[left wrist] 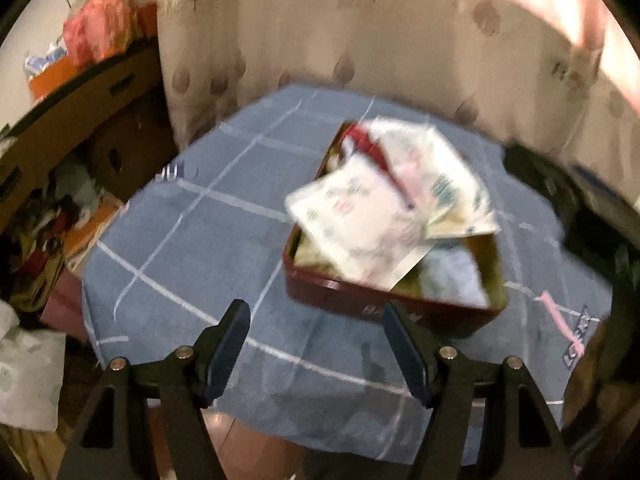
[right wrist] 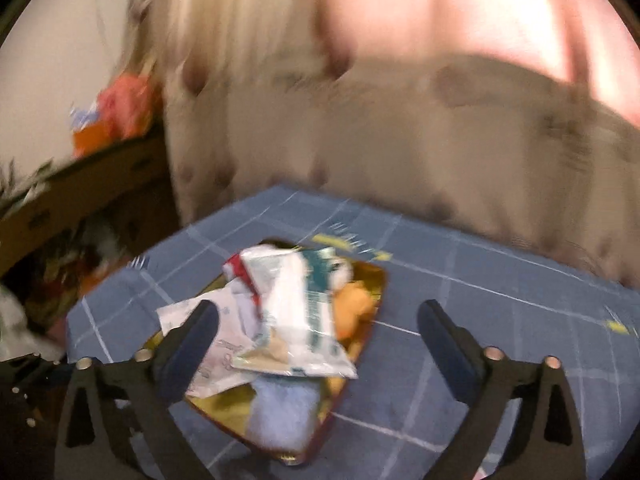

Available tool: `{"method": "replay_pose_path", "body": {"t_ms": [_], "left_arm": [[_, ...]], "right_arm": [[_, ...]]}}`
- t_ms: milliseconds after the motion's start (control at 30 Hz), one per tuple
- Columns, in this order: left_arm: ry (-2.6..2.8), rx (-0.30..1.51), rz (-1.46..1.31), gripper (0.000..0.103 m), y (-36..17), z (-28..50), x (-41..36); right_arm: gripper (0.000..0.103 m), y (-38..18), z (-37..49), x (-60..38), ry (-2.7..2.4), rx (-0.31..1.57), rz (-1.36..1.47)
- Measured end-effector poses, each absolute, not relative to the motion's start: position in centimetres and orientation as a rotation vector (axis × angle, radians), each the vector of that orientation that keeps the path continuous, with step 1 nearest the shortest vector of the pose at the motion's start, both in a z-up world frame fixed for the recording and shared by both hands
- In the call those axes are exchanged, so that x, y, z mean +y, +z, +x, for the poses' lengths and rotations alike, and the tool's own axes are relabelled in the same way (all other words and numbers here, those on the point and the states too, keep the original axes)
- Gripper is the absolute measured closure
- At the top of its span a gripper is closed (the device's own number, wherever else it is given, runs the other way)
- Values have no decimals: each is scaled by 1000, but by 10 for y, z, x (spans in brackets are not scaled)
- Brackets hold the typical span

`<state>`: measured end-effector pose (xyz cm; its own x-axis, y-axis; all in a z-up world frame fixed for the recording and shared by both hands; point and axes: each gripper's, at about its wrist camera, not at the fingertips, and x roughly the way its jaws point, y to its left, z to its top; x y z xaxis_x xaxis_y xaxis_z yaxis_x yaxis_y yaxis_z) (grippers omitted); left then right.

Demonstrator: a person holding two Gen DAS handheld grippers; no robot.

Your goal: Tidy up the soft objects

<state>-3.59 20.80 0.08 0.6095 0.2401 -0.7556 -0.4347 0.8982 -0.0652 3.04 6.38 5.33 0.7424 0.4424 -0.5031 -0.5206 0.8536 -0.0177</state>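
Blue checked cloth: tin of packets ahead; both grippers' fingers wide, empty.

— What is sitting in the dark red tin?
— White printed packets are lying heaped across it, overhanging the rim, while a light blue soft item and an orange one are resting underneath.
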Motion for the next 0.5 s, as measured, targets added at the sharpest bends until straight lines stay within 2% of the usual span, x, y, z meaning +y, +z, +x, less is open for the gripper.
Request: {"method": "replay_pose_path", "body": {"t_ms": [233,500], "left_arm": [[362,647,-196,32,28,-57,189],[354,580,-119,32,53,-71,169]], "right_arm": [[1,55,-11,23,387,458,-88],[1,66,-41,13,288,399,-134]]}}
